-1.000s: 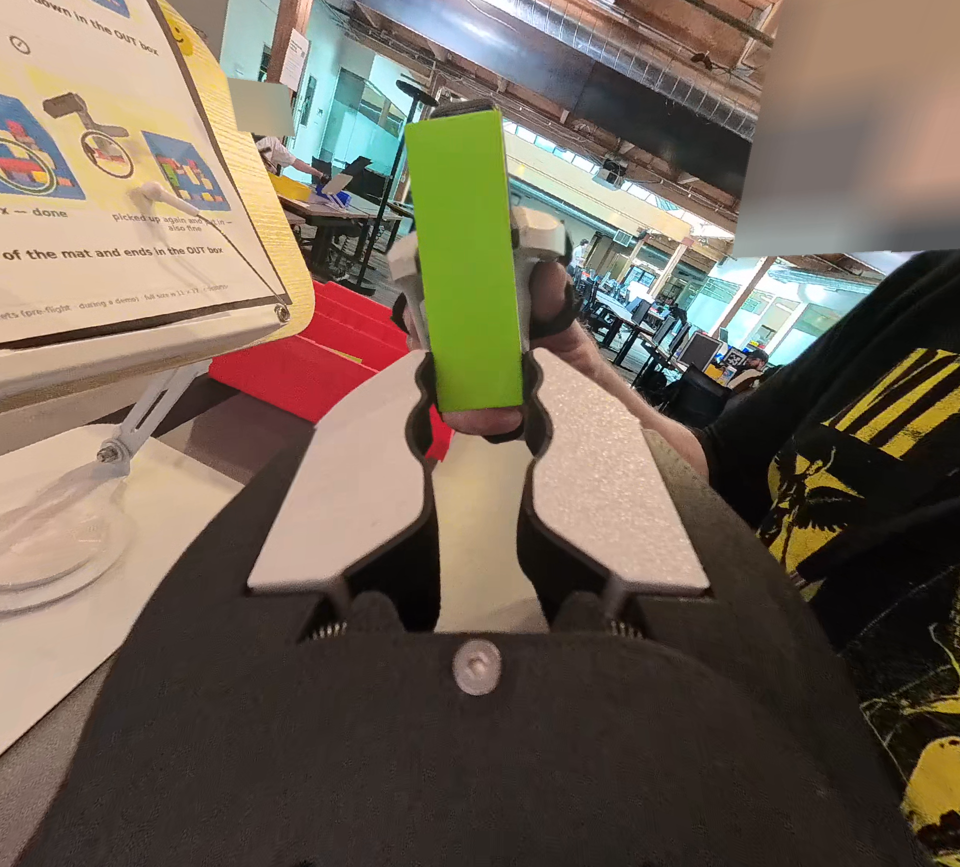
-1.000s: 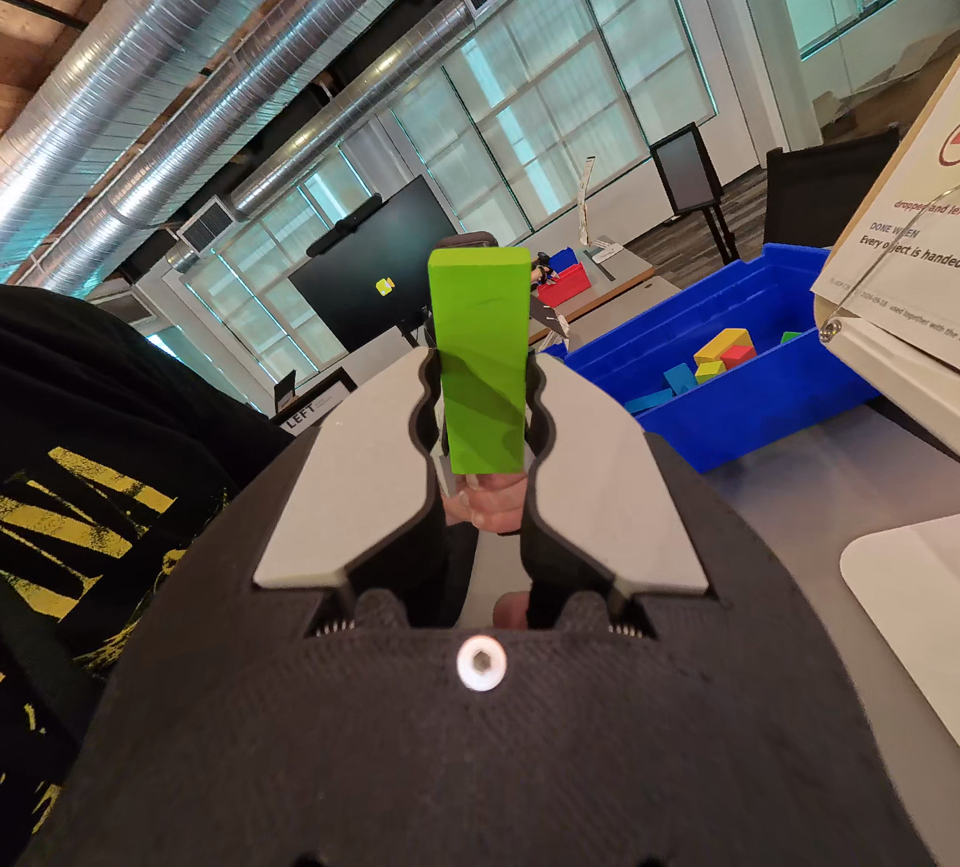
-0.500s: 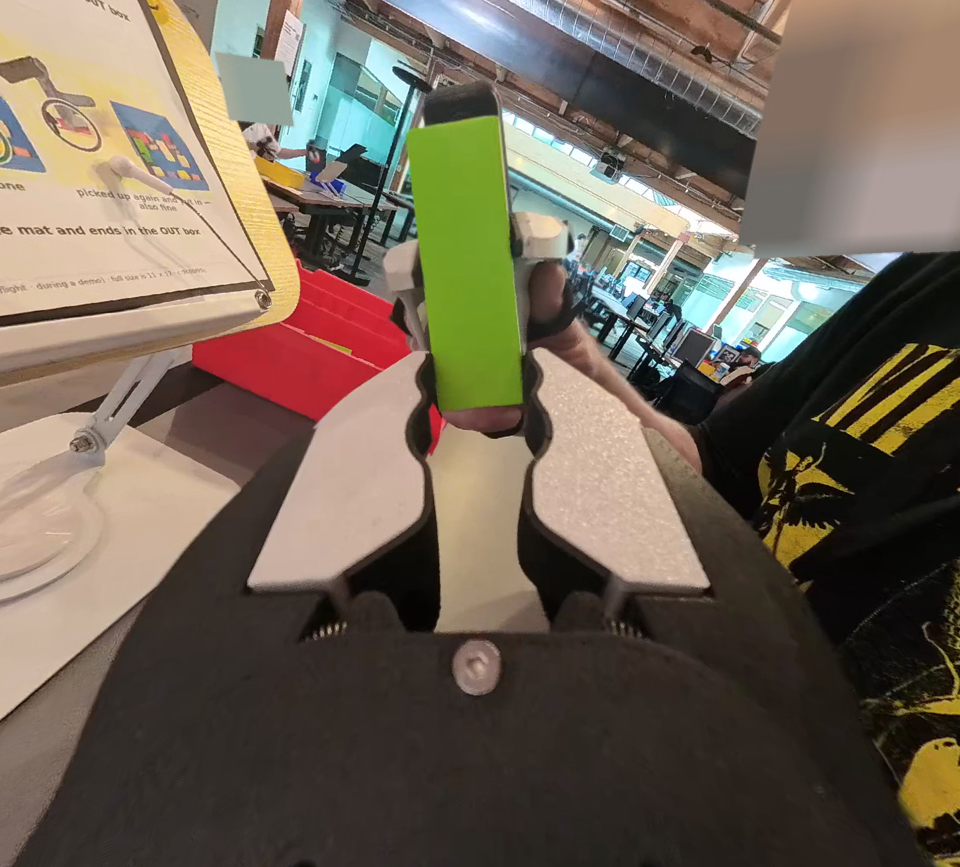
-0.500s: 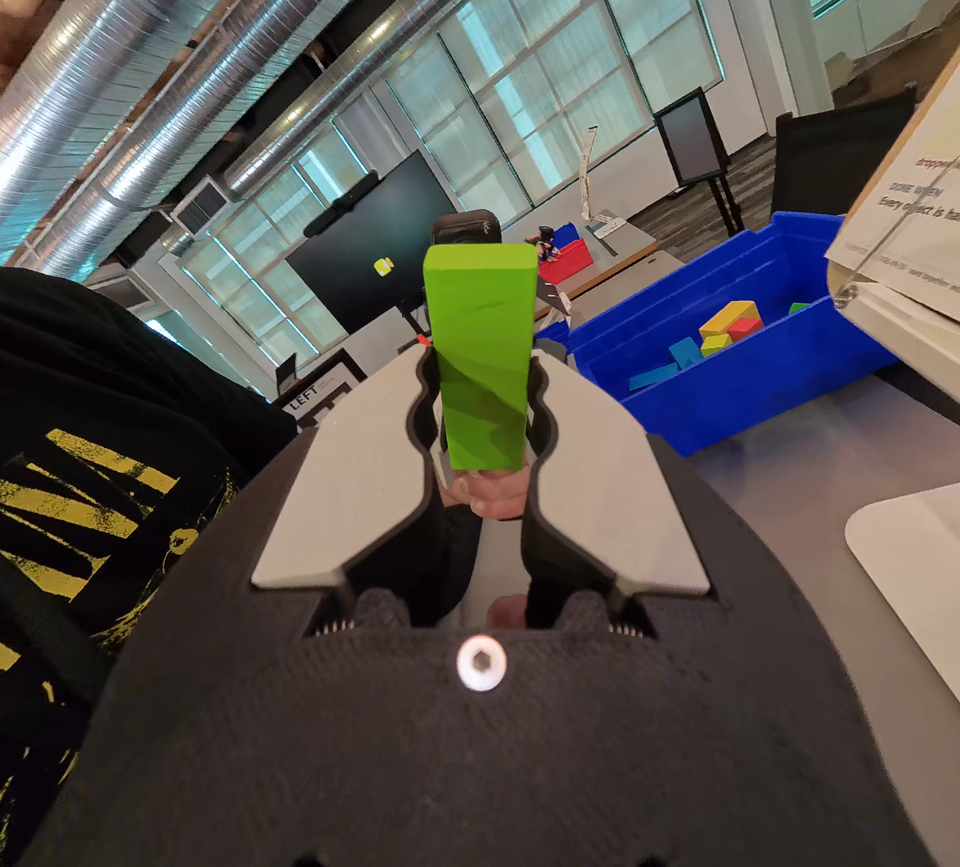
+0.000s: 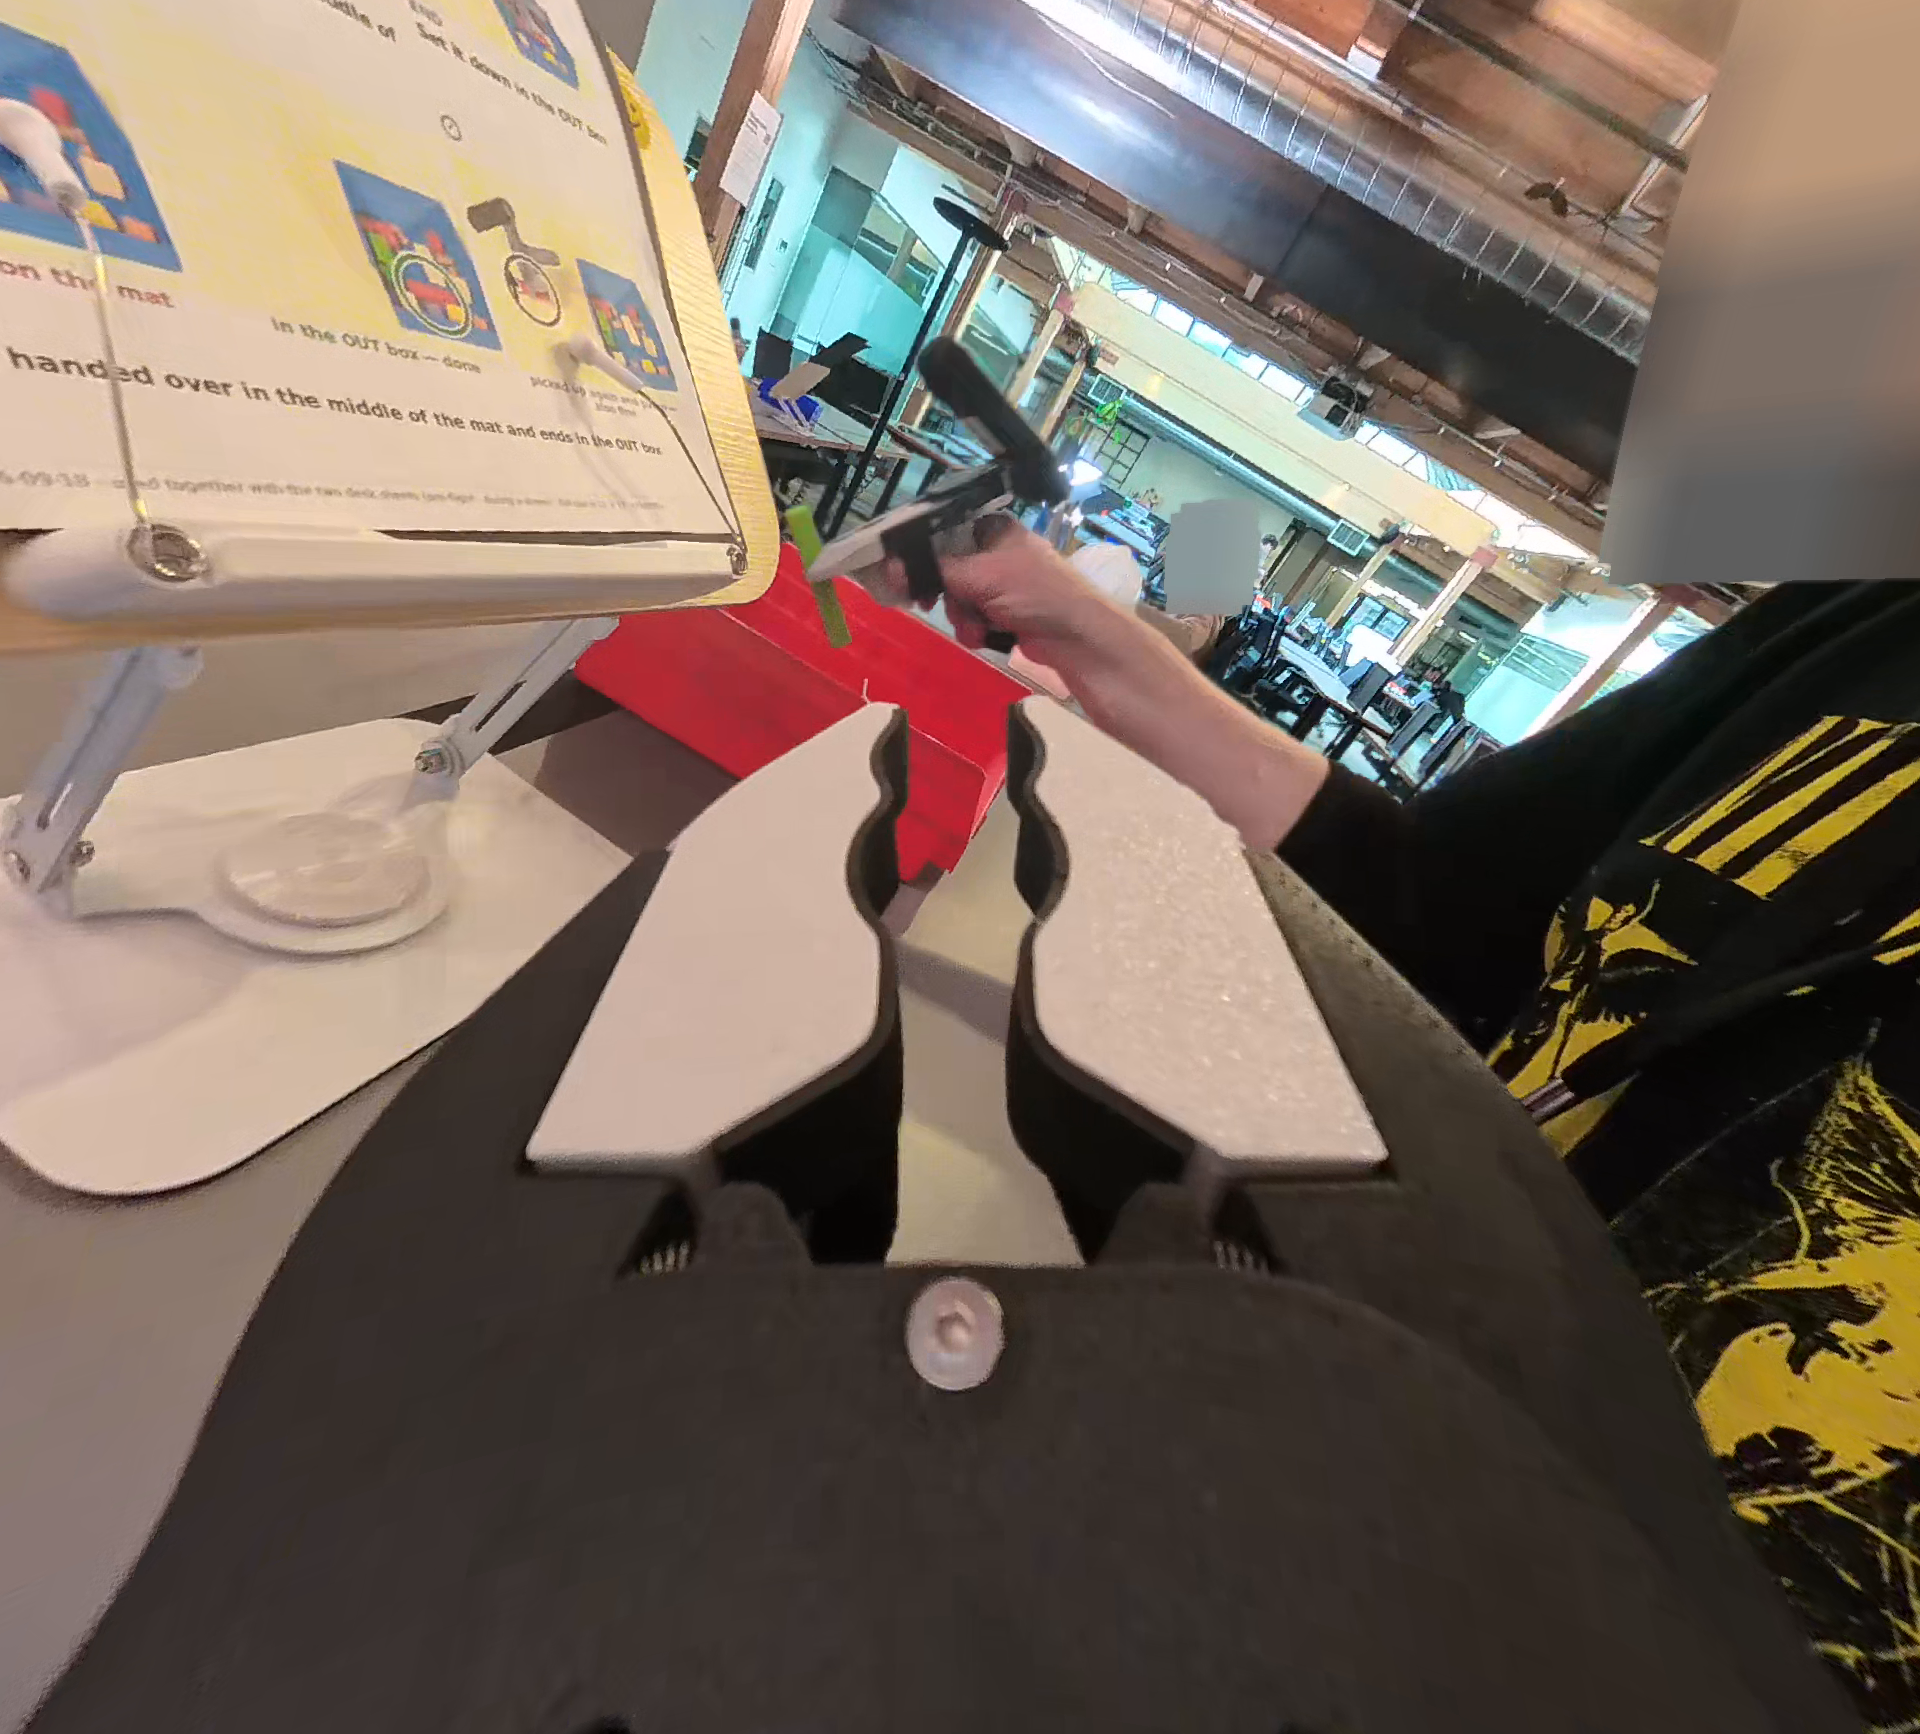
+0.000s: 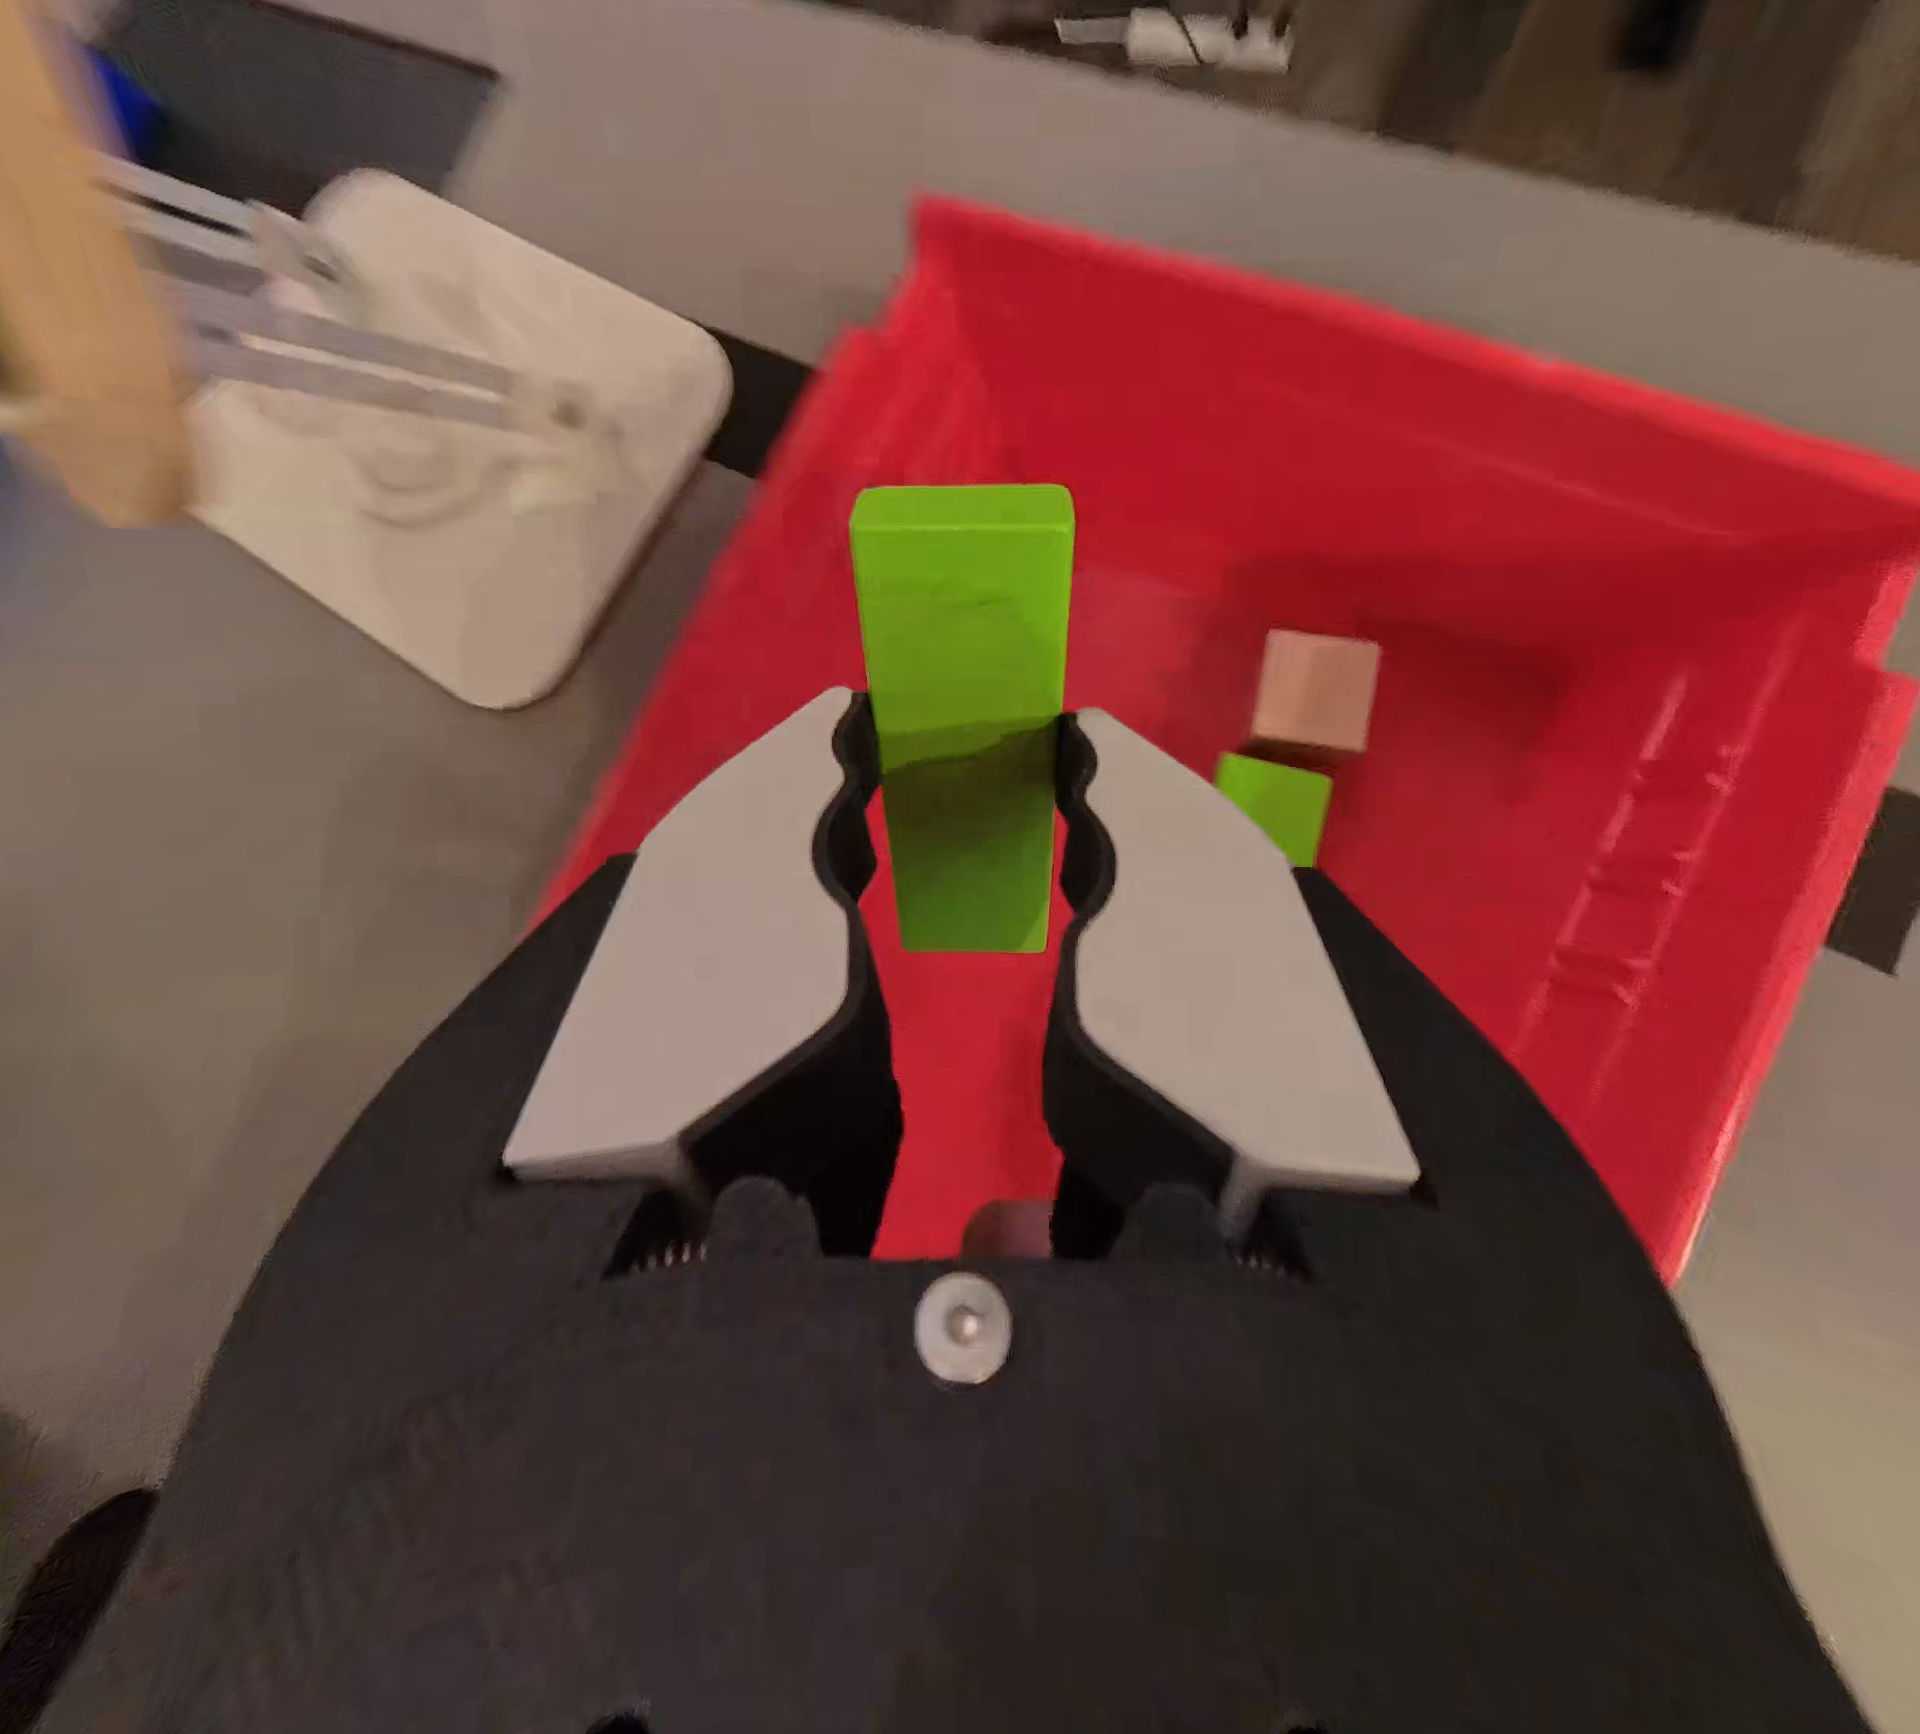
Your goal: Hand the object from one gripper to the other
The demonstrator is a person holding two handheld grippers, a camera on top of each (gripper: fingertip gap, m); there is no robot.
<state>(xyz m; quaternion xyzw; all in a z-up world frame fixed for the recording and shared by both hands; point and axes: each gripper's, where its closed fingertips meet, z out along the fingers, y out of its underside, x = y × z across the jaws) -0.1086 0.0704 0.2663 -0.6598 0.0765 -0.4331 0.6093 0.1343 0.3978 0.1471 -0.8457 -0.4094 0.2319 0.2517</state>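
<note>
One step left, prob the drop: right tongs [image 6: 961,811] clamp green block [image 6: 961,645] over red bin [image 6: 1455,458], left tongs [image 5: 954,749] empty, jaws slightly apart.

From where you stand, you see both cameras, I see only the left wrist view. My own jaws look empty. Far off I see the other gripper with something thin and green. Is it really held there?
Observer: Yes. In the right wrist view the right gripper has both pads pressed on a long green block, which sticks out past the fingertips.
Operator: What is under it? I see only a red wall.
Observer: The open red bin; the block hangs over its inside.
Operator: Is the bin empty?
Observer: No. A small green block and a pale pinkish cube lie in it, to the right of the held block.
</note>
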